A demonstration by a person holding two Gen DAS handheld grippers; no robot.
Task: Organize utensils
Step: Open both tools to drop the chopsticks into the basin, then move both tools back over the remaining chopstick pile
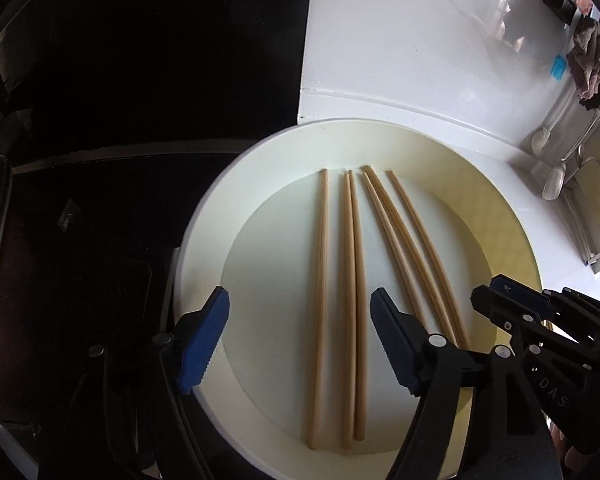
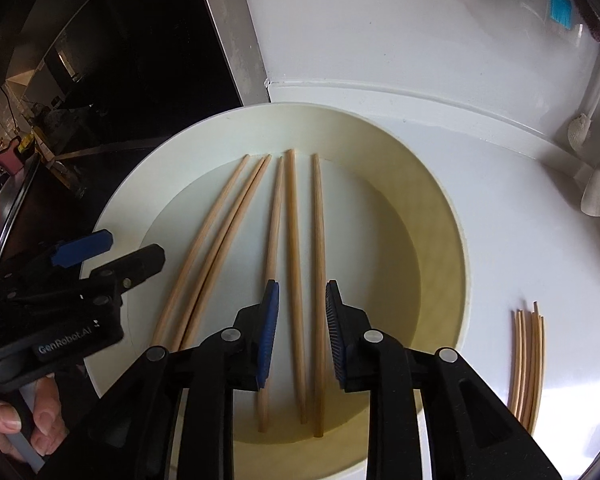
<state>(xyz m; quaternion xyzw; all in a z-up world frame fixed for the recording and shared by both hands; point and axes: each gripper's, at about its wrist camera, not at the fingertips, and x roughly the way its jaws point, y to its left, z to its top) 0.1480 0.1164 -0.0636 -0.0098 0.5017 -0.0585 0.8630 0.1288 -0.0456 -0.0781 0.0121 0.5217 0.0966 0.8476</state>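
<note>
Surface [image 2: 400,40]: white and glossy, it fills the 12-to-3 o'clock part of both views; a dark cooktop-like area lies at 9 to 11 o'clock.
Plate [image 2: 132,208]: a large cream plate with a wide rim, set near the surface's edge at centre frame — it seems to serve as the tray from which the sticks are being sorted.
Chopsticks on plate [image 2: 293,264]: six wooden sticks lie flat in the well, fanned roughly toward 12 o'clock; three lean together at 10 o'clock, three stand straighter at centre.
Sorted bundle [image 2: 528,360]: a cluster of thinner sticks lies on the bare surface at 4 o'clock, off the plate — probably the pile already collected.
Right tool [image 2: 302,304]: its jaws stand partly apart, straddling the two rightmost sticks near their thick ends, touching neither that I can tell; the narrow gap suggests a lineup for a pinch.
Left tool [image 1: 300,312]: spread wide over the plate's 6 o'clock side, holding nothing, with three sticks passing between its pads — likely waiting, or steadying its approach.
Spoons [image 2: 598,192]: two white ones rest at 3 o'clock by the surface's far edge, untouched.
Blue brush [image 2: 561,10]: at 1 o'clock, well apart from the work.
</note>
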